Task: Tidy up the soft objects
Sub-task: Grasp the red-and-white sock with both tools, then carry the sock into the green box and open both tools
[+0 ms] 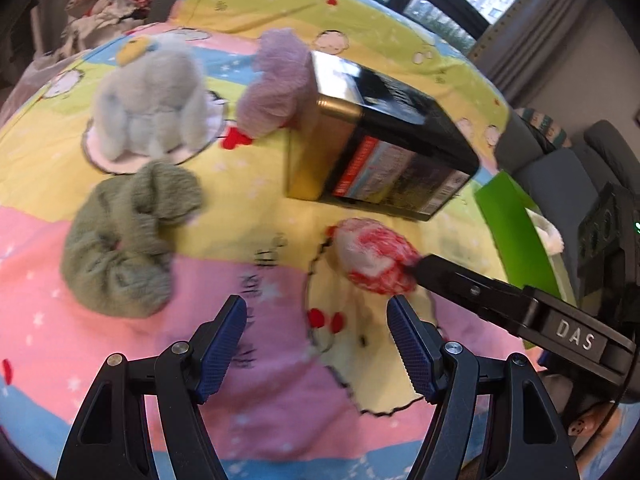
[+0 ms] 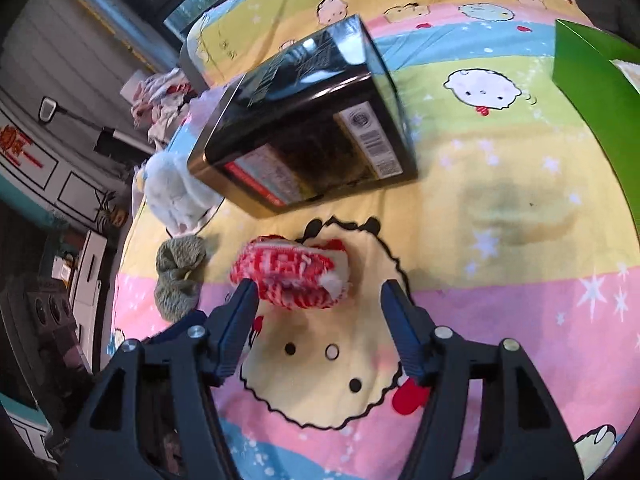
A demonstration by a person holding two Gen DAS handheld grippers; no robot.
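Observation:
A red-and-white knitted soft piece (image 2: 292, 272) lies on the cartoon-print bedspread (image 2: 500, 208), between the fingers of my right gripper (image 2: 320, 292). That gripper is open: its left fingertip is at the piece's edge and its right one stands apart. The left wrist view shows the same piece (image 1: 372, 256), with a black finger (image 1: 452, 280) of the right gripper against it. My left gripper (image 1: 316, 308) hangs open and empty above the spread. A green knitted piece (image 1: 128, 240), a grey-white plush (image 1: 148, 104) and a purple fuzzy piece (image 1: 276, 84) lie further back.
A black and gold tin box (image 1: 376, 140) sits tilted mid-bed, against the purple piece. A green box (image 2: 596, 92) stands at the bed's right side. Crumpled clothes (image 1: 108, 4) lie beyond the far left edge. Windows and curtains lie behind.

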